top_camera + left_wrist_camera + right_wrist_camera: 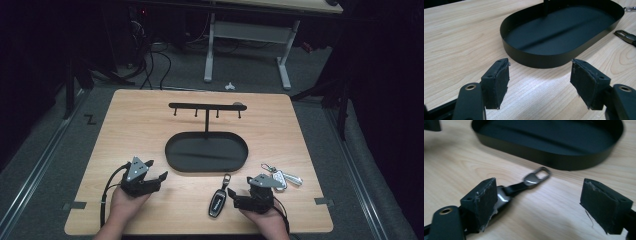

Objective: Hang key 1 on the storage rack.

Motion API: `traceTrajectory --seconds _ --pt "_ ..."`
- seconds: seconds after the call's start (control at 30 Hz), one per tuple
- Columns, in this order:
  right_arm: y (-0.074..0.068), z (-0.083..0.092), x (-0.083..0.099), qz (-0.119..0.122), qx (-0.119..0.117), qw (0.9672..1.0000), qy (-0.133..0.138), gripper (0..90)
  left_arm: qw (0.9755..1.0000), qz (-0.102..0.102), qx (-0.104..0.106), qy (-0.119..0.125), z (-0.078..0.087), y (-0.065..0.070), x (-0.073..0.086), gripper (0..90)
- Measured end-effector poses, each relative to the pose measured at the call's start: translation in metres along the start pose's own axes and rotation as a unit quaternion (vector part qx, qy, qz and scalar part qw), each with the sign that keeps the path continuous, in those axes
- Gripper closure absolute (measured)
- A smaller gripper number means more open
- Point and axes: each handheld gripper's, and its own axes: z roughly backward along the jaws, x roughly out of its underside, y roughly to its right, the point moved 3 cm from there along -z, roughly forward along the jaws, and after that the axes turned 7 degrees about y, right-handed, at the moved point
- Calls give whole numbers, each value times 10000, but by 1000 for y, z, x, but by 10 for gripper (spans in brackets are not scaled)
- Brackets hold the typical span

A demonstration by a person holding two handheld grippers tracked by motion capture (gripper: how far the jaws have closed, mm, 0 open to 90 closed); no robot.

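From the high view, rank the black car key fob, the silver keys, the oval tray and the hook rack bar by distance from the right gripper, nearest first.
Measured from the right gripper:
1. Black car key fob, just to its left on the table.
2. Silver keys, to its right, past the gripper body.
3. Oval tray, ahead at table centre.
4. Hook rack bar, farthest, raised above the tray's far side.

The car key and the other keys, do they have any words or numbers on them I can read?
No readable text anywhere.
Black car key: no word or logo can be made out; too small and dark.
Silver keys beside the right claw: too small and blurred to read.
Black tray: plain, no label.
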Motion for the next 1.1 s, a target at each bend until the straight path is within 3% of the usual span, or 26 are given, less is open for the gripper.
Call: traceTrajectory --seconds 0.13,0.2,0.33,0.53,0.7,0.73,0.8,0.9,0.97,1.1 --pt "-18 -5 4 246 -163 9995 -72 158 10000 -53 19 66 1 4 -3 322" --pt "-22 -6 5 363 -194 9991 -114 165 9999 -70 28 76 2 5 -3 322" --pt "-25 -10 7 372 -262 9987 -230 192 10000 -84 33 28 0 7 -2 320" --pt "-34 -12 11 501 -496 9968 -381 406 9999 -103 64 -13 -2 10 -1 318" --pt "-44 -10 12 842 -690 9936 -307 577 9999 -120 89 -41 -3 11 0 317" --pt "-44 -10 12 842 -690 9936 -307 577 9998 -130 99 -59 -4 11 0 317" --pt "-48 -8 11 974 -745 9921 -255 689 9998 -148 113 -73 -4 11 0 316" --pt "-51 -8 11 1018 -829 9910 -278 743 9998 -153 116 -66 -3 11 0 316" --pt "-56 -8 12 1177 -956 9879 -331 813 9998 -155 122 -68 -3 11 0 316" --pt "-60 -10 15 1341 -1017 9847 -454 894 9998 -151 125 -64 -3 10 0 315"
